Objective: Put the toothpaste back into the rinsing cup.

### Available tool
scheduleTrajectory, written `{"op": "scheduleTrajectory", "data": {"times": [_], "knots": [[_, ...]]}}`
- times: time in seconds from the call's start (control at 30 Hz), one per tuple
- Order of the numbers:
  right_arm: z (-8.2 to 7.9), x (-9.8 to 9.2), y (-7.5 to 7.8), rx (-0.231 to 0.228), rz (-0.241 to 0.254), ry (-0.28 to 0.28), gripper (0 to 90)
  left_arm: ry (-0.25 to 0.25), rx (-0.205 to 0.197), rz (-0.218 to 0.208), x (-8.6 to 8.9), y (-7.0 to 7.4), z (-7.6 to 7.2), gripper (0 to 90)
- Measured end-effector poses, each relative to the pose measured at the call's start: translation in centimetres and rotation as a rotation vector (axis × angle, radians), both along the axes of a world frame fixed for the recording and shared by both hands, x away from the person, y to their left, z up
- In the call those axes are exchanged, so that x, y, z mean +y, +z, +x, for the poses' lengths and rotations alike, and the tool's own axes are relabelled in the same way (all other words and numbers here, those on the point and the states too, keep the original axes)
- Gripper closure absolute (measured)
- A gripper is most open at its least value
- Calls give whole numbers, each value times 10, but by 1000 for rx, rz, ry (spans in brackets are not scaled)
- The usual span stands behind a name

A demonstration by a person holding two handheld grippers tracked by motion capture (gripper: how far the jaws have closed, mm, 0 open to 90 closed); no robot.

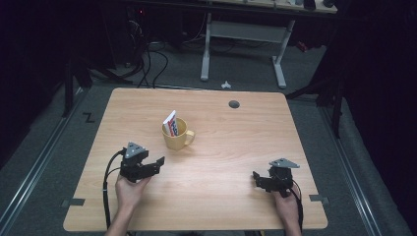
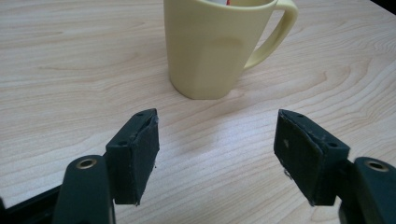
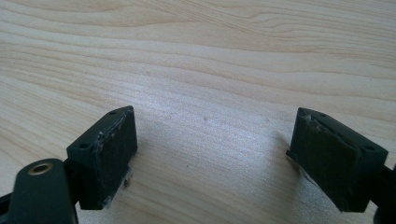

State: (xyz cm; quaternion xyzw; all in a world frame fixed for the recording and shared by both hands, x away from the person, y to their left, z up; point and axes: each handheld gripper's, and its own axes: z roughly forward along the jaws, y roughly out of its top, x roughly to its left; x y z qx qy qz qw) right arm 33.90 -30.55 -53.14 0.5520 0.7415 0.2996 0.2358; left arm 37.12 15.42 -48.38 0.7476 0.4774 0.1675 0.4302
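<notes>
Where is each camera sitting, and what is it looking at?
High view: sits above the person's side, looking forward and down on the wooden table; both forearms show, with the left gripper and right gripper.
Left gripper view: rides on the left gripper, looking along its two open black jaws at the yellow mug.
Right gripper view: rides on the right gripper, looking along its open jaws down at bare tabletop.
Shared: the high view and left gripper view both show the yellow mug.

overhead view, 2 close views sharing table (image 1: 236, 147)
</notes>
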Motion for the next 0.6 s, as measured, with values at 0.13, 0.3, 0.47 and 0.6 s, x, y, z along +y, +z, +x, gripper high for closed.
{"op": "scheduleTrajectory", "data": {"times": [0.13, 0.3, 0.47, 0.6], "knots": [[0, 0, 0, 0, 0, 0, 148, -4, 16, -23, -1, -4, 0, 324], [0, 0, 0, 0, 0, 0, 148, -6, 18, -20, -3, -8, -1, 331], [0, 0, 0, 0, 0, 0, 148, -5, 27, -10, -6, -15, -1, 343], [0, 0, 0, 1, 1, -1, 148, 0, 19, 24, -9, -20, -1, 352]]}}
